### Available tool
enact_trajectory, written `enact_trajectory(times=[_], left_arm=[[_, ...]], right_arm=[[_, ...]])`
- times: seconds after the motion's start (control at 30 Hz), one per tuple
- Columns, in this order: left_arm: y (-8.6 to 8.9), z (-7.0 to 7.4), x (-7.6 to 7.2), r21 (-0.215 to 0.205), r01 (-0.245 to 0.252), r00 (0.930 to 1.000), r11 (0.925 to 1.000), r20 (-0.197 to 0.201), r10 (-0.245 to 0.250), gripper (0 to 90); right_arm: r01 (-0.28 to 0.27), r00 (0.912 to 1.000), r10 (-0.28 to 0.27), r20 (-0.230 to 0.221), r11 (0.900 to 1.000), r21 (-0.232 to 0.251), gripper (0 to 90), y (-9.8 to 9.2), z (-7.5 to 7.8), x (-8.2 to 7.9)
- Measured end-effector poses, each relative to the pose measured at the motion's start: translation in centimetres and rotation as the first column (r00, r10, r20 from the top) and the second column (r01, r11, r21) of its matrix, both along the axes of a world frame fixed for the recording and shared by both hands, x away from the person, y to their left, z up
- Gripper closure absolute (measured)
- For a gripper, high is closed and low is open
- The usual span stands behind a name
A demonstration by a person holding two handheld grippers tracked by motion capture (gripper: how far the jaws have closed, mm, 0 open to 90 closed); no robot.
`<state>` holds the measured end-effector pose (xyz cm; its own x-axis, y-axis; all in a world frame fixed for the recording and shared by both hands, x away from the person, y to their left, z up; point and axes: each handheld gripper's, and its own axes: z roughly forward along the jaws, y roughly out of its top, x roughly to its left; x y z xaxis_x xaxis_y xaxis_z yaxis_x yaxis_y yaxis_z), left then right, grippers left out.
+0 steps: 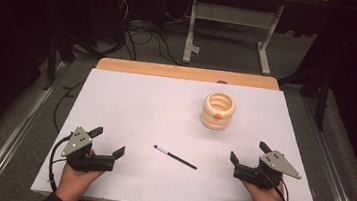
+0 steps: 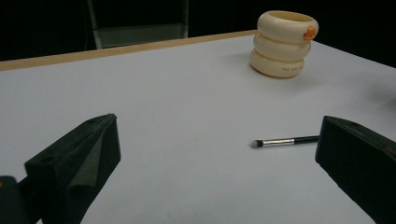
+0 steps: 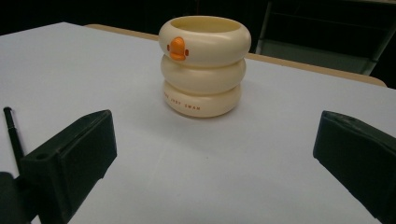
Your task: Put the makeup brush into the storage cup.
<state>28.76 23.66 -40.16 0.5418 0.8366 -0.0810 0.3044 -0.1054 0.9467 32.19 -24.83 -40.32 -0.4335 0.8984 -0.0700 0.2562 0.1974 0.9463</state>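
A cream ringed holder (image 1: 218,110) with an orange duck bill stands upright on the white table (image 1: 131,100), right of centre toward the back; it also shows in the left gripper view (image 2: 285,44) and in the right gripper view (image 3: 204,65). A thin black brush (image 1: 175,157) with a silver ferrule lies flat near the front middle, between both hands (image 2: 285,140); its handle end reaches the right gripper view (image 3: 13,135). My left gripper (image 1: 110,142) rests at the front left, open and empty. My right gripper (image 1: 248,152) rests at the front right, open and empty too.
A wooden strip (image 1: 184,72) borders the table's far edge. Beyond it, on the dark floor, stand a grey table frame (image 1: 229,30) and loose cables (image 1: 142,39). Metal rails (image 1: 17,129) run along both sides of the table.
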Motion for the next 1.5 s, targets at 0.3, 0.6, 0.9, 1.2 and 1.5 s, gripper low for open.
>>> enact_trajectory(times=[0.3,0.6,0.9,1.2,1.5], left_arm=[[-0.24,-0.1,-0.07,0.009,0.004,1.0,1.0,0.003,-0.004,0.6],[-0.14,-0.12,-0.08,-0.004,0.004,1.0,1.0,0.008,-0.004,0.6],[-0.14,-0.16,-0.03,-0.008,0.006,0.9999,1.0,0.009,-0.006,0.6],[-0.23,-0.15,0.01,-0.004,0.01,0.9999,0.9999,0.012,-0.01,0.8],[-0.23,-0.18,-0.04,-0.008,0.011,0.9998,0.9999,0.018,-0.011,1.6]], right_arm=[[-0.001,1.0,0.001,0.006,1.0,0.014,1.0,-0.24,0.04,0.02],[0.002,0.9999,-0.002,0.01,1.0,0.016,1.0,-0.31,0.01,0.12],[0.009,0.9999,-0.009,0.011,1.0,0.012,1.0,-0.38,0.02,0.06],[0.012,0.9998,-0.013,0.017,1.0,0.012,1.0,-0.56,-0.03,0.01],[0.014,0.9997,-0.014,0.018,1.0,-0.005,1.0,-0.45,0.15,-0.05]])
